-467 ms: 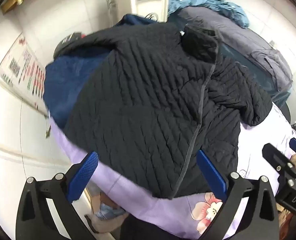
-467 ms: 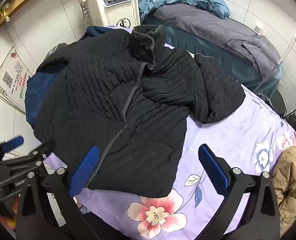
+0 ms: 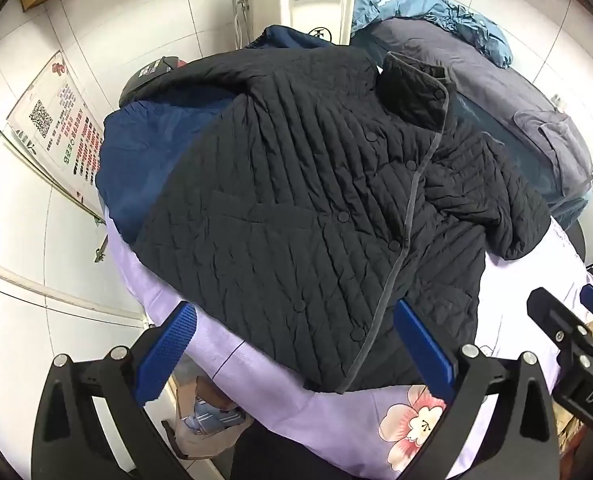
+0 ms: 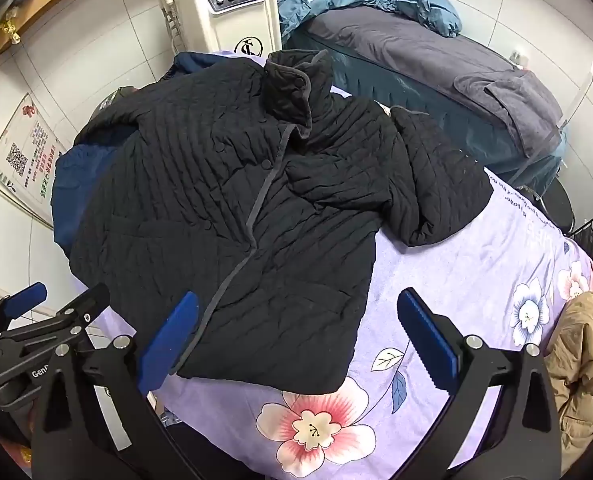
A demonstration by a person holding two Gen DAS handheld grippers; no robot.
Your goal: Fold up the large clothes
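Observation:
A black quilted jacket (image 3: 296, 208) (image 4: 232, 208) lies front up on a lilac floral sheet (image 3: 264, 396) (image 4: 456, 280), buttoned, collar at the far end, one sleeve folded out to the right. My left gripper (image 3: 296, 348) hangs open above the jacket's near hem, nothing between its blue pads. My right gripper (image 4: 296, 336) also stands open, over the hem's right corner and the sheet. Each gripper shows in the other's view: the right gripper (image 3: 576, 320) at the edge of the left wrist view, the left gripper (image 4: 36, 308) at the edge of the right wrist view.
A dark blue garment (image 3: 144, 168) lies under the jacket's left side. A tan padded coat (image 4: 580, 368) sits at the right edge. Behind stand a white machine (image 4: 232, 8) and a bed with grey and blue bedding (image 4: 416, 40). The tiled floor and a poster (image 3: 56, 120) are to the left.
Both views have shifted only slightly over the jacket's hem. The jacket lies as before and both grippers stay wide open.

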